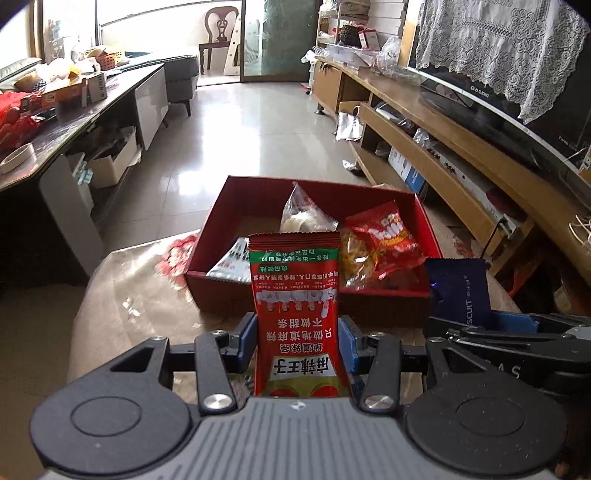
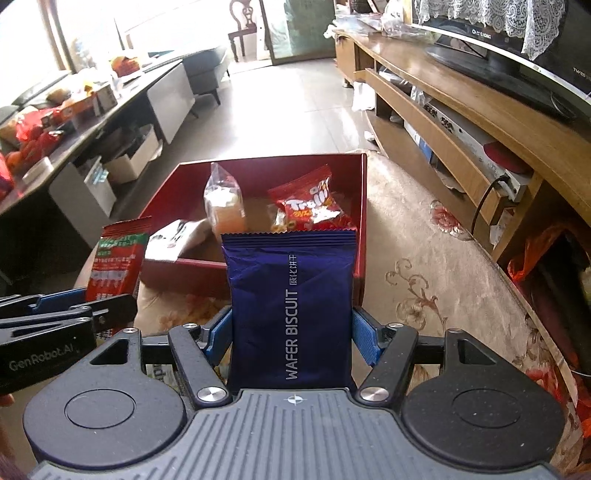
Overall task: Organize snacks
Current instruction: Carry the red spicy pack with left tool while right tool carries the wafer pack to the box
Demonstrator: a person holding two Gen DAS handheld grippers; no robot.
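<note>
Left gripper: jaws clamped on red-green foil sachet. Right gripper: jaws clamped on dark-blue wafer biscuit packet. Both near red cardboard box, short of its front wall. Risk: side-by-side grippers colliding; early release drops packets on tabletop.

I am in a home living room. A curved television draped with a lace cloth stands on a long wooden media unit to my right. To my left a dark coffee table carries fruit and boxes, with a grey sofa beyond it. A carved wooden chair sits by the glass balcony door, across a glossy tiled floor.
</note>
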